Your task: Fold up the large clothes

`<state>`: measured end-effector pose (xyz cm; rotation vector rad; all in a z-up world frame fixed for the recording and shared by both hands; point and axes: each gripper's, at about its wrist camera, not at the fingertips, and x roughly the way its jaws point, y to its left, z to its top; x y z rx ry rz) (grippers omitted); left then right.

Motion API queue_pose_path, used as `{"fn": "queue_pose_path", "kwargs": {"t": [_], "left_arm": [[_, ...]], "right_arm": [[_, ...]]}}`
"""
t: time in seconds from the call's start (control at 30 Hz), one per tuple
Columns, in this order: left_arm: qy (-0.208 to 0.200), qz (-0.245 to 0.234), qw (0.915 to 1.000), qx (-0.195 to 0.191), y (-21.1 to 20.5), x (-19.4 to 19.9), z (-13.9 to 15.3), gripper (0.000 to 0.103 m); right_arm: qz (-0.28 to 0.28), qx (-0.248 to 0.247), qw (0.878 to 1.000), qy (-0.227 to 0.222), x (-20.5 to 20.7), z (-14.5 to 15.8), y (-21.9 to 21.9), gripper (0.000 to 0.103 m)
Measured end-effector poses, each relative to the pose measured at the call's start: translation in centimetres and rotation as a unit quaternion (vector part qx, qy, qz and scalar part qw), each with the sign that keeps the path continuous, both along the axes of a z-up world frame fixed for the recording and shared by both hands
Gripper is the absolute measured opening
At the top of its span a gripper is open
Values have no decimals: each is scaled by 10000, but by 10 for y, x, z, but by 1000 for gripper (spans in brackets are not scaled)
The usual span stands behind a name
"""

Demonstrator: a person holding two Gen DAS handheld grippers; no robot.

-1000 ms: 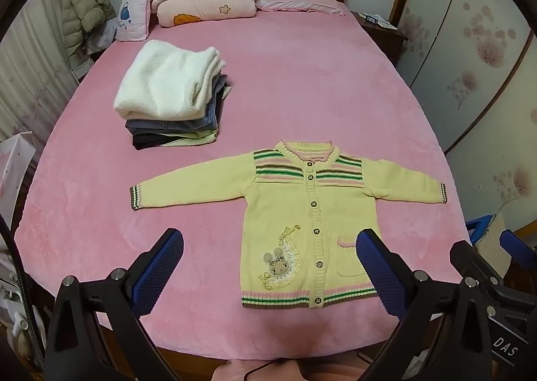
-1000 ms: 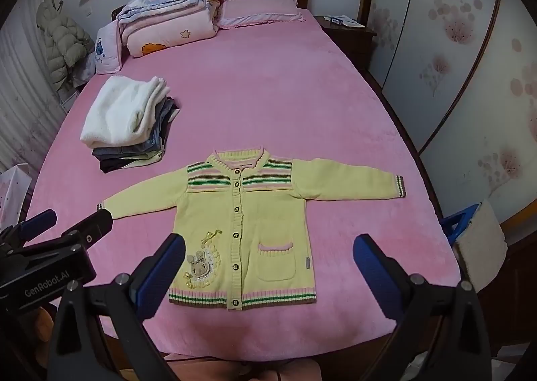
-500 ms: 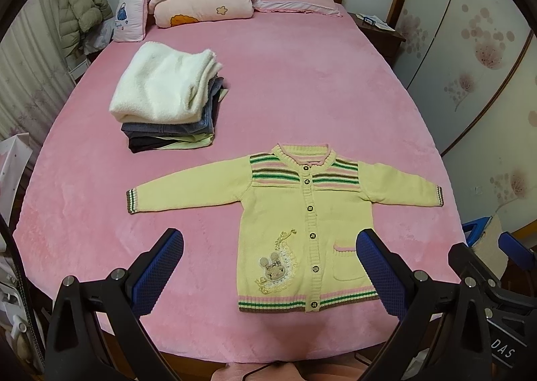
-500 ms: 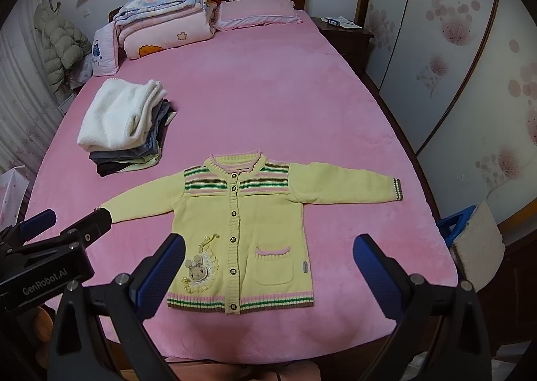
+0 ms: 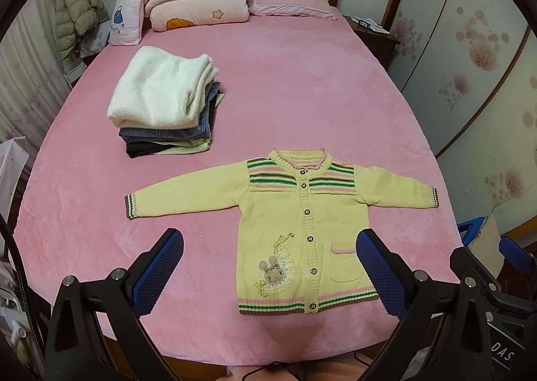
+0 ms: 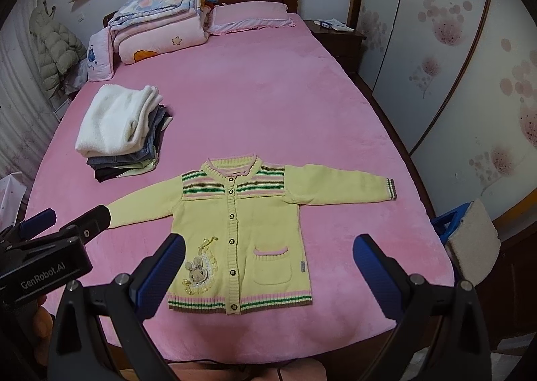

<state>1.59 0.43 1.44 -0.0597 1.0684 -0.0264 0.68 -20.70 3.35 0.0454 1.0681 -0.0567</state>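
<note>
left gripper (image 5: 268, 267) – jaws wide, empty | right gripper (image 6: 268, 270) – jaws wide, empty | cardigan (image 5: 302, 213) flat on bed (image 5: 302, 95), sleeves spread

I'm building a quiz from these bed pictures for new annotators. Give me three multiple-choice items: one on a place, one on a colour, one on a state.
1. Where does the pile of folded clothes lie relative to the cardigan?
A. Farther up the bed, toward the cardigan's left-hand sleeve as pictured
B. On top of it
C. On the floor

2. What colour is the top piece of the pile?
A. Red
B. White
C. Black

3. How does the cardigan lie?
A. Folded in half
B. Crumpled in a ball
C. Spread flat, buttoned, sleeves out

Answers:
1 A: the pile sits apart from it on the pink bed cover, nearer the headboard.
2 B: a fluffy white piece tops darker ones.
3 C: both sleeves stretch sideways, and the left gripper and right gripper are open and empty.
</note>
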Motion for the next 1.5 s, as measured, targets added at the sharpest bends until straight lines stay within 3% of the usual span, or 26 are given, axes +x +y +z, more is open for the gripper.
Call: {"fn": "queue_pose_path", "kwargs": {"t": [0.77, 1.5], "left_arm": [[-37, -83, 9999, -89, 10, 0, 0, 102], [-207, -299, 9992, -193, 30, 9, 3, 102]], "right_arm": [[71, -207, 9997, 103, -1, -2, 23, 101], [-268, -278, 9992, 65, -6, 0, 34, 101]]}}
